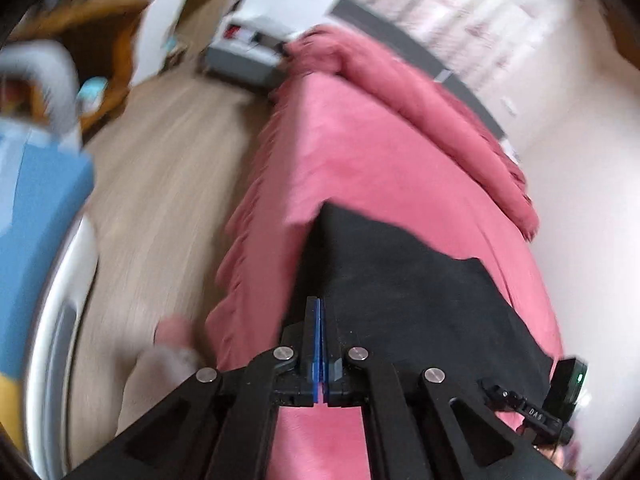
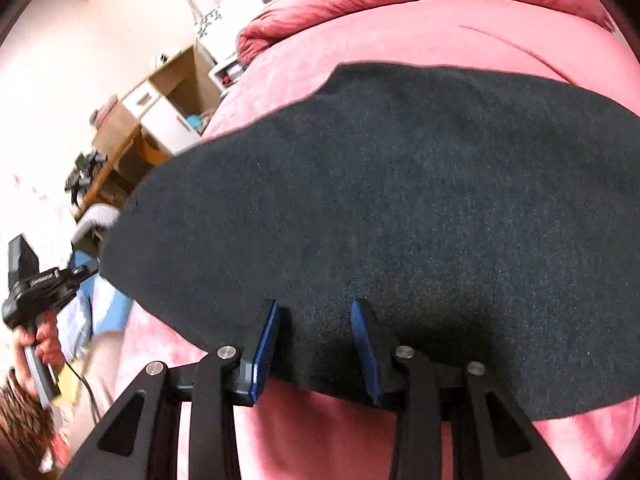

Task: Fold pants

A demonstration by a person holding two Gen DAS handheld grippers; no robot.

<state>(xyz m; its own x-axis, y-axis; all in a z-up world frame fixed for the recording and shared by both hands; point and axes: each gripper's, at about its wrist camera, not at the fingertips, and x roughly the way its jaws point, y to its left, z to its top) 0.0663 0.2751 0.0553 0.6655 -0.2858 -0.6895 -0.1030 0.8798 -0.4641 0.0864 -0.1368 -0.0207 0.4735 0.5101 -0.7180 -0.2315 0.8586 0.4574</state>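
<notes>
We find the black pants [image 2: 400, 200] spread flat across the pink bedspread [image 2: 460, 40], filling the middle of the right wrist view and running from the centre toward the lower right of the left wrist view; their near hem lies along the bottom, close to the bed's edge, a convenient place to pick up a fold. Our left gripper [image 1: 320, 344] sits at the lower centre of its frame with its blue pads pressed together at the edge of the dark cloth; whether a pinch of fabric is caught between them we cannot tell. Our right gripper [image 2: 316, 344] hovers low over the near hem with its jaws partly open, straddling the fabric without pinching it, presumably lined up to close on that edge. At the far left of the right view a hand [image 2: 38, 344] grips the other tool's handle. Wood flooring [image 1: 168, 168] and a bedside cabinet [image 2: 168, 96] lie beyond.
</notes>
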